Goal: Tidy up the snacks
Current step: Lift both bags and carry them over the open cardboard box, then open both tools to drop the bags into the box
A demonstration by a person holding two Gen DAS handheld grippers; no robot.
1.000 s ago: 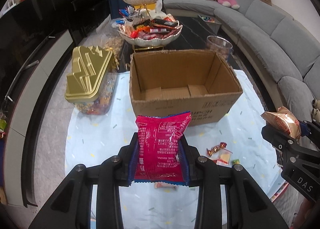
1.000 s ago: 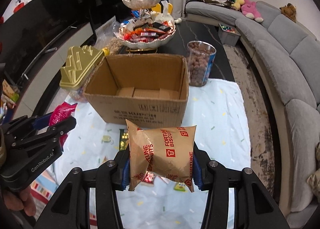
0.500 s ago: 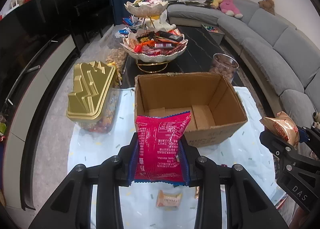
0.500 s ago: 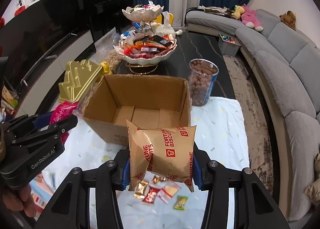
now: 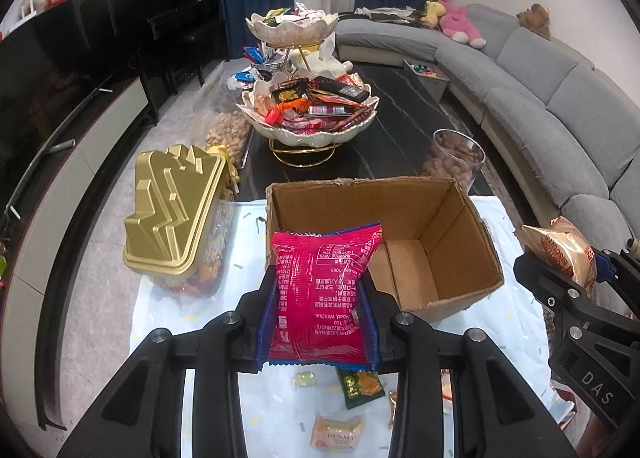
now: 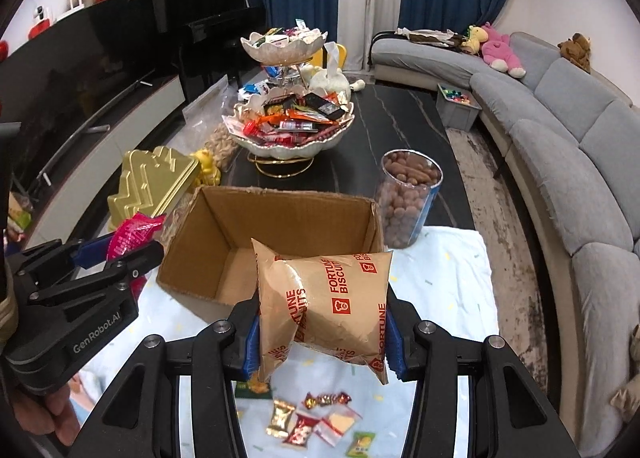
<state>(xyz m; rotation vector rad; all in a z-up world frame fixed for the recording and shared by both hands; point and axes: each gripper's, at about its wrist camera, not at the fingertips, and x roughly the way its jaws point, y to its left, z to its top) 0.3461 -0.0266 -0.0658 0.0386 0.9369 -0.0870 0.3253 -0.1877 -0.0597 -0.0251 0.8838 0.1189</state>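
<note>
Two handheld grippers, each carrying a snack packet, hover over a worktop covered with a pale speckled cloth.

Nearest in the left wrist view, the left gripper has its jaws clamped on the two side edges of a pink foil packet, which stands upright between them with its crimped top at 12 o'clock. In the right wrist view, the right gripper has its jaws clamped the same way on a tan biscuit packet, puffed with air and tilted slightly.

Both packets look light, soft and slippery-skinned, and the biscuits inside are probably brittle. A gentle pinch at the sides or the sealed seams seems safest; squeezing the middle could crush the contents.

Small wrapped sweets lie loose on the cloth below the jaws, at 6 o'clock.

Just beyond both packets, at 12 o'clock, an open cardboard box sits empty.

Farther off stand a gold-lidded container at 10 o'clock, a clear jar of nuts at 1 o'clock, and a tiered snack bowl.
</note>
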